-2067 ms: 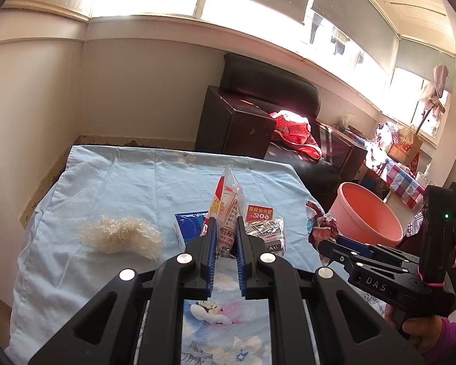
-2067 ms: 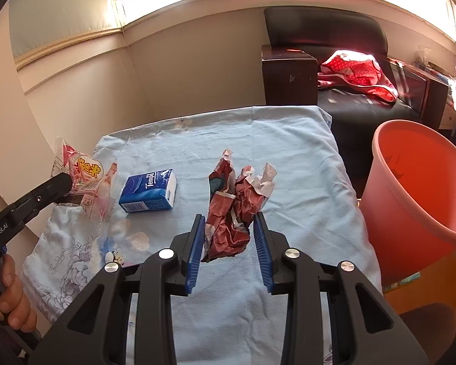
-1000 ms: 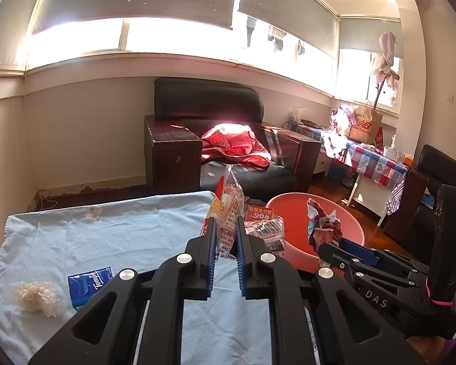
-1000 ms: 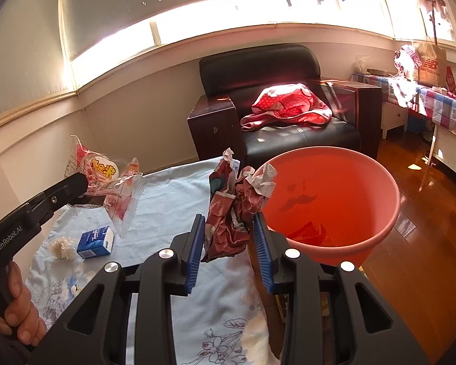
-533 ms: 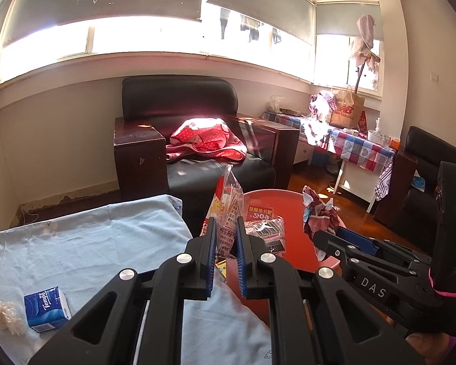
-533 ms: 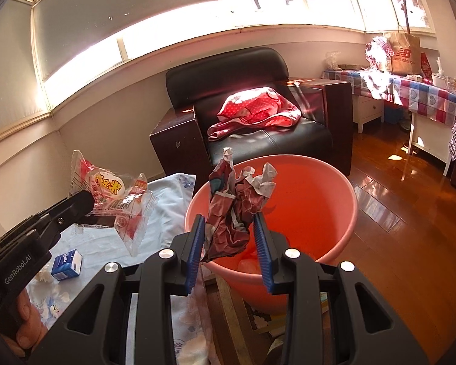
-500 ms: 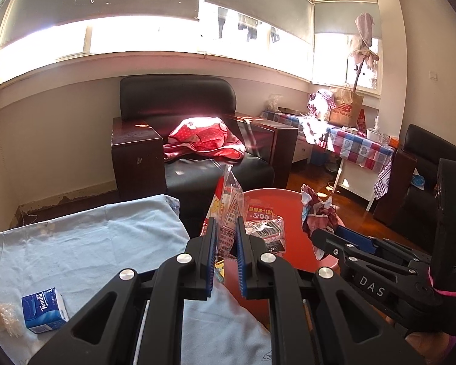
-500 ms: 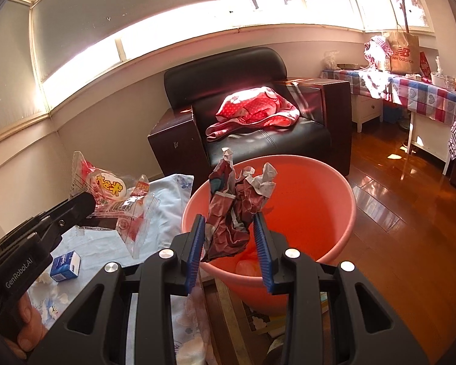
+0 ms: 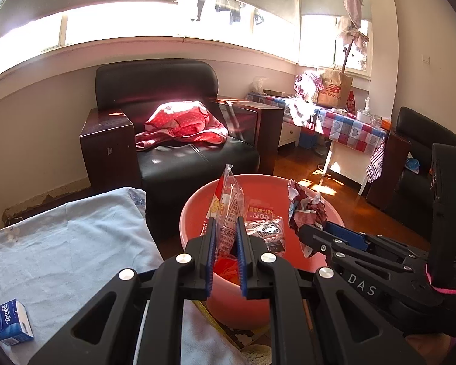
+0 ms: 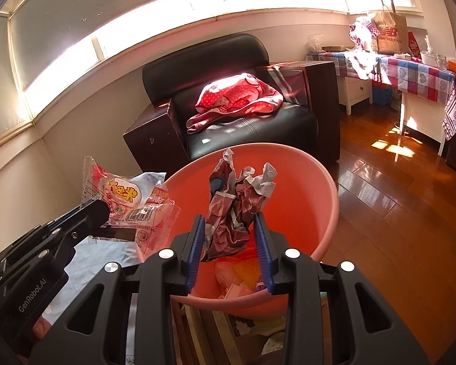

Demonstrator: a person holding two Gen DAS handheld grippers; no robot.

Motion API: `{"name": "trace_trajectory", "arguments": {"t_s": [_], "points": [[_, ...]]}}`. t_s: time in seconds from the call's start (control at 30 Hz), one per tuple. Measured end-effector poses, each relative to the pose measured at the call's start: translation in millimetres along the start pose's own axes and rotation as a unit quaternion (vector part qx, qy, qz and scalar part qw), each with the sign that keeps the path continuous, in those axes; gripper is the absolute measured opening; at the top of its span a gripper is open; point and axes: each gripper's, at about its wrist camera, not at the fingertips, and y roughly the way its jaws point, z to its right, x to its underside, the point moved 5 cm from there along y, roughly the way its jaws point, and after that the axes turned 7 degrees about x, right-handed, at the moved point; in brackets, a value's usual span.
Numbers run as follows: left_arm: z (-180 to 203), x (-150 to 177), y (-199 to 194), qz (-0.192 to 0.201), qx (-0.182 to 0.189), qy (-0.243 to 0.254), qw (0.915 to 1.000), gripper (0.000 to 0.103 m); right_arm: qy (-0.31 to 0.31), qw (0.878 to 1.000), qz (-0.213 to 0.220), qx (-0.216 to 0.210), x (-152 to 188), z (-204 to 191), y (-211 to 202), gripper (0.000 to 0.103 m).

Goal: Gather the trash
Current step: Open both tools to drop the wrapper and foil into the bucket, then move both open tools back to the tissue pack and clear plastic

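Note:
My left gripper is shut on a clear snack wrapper with red and yellow print and holds it over the near rim of the pink bin. My right gripper is shut on a crumpled dark red wrapper and holds it above the open pink bin. The snack wrapper and the left gripper also show at the left of the right wrist view. The red wrapper and the right gripper show at the right of the left wrist view. Other trash lies at the bin's bottom.
A light blue cloth covers the table at the left, with a blue tissue pack on it. A black armchair with a red garment stands behind the bin. A checkered table stands at the right on the wooden floor.
Both grippers have moved right, away from the table, carrying their wrappers, and now hang over the pink bin. The table and tissue pack have slid to the left of view.

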Motion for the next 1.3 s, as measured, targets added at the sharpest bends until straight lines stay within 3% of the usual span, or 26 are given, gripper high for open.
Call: {"name": "trace_trajectory", "arguments": {"t_s": [0.3, 0.47, 0.7, 1.1, 1.3], "points": [[5, 13, 28, -0.039, 0.006, 0.003, 0.9992, 0.014, -0.001, 1.000, -0.020, 0.009, 5, 6, 16, 0.034], [0, 18, 37, -0.055, 0.002, -0.011, 0.9984, 0.022, -0.003, 1.000, -0.020, 0.011, 5, 9, 19, 0.034], [1, 17, 30, -0.042, -0.004, -0.001, 0.9991, 0.042, -0.005, 0.999, -0.029, 0.021, 6, 11, 25, 0.037], [10, 10, -2, -0.017, 0.001, 0.011, 0.9998, 0.044, 0.005, 0.999, -0.030, 0.019, 2, 11, 19, 0.039], [4, 9, -26, -0.004, 0.000, 0.000, 1.0000, 0.051, -0.016, 1.000, -0.008, 0.023, -1, -3, -3, 0.039]]}}
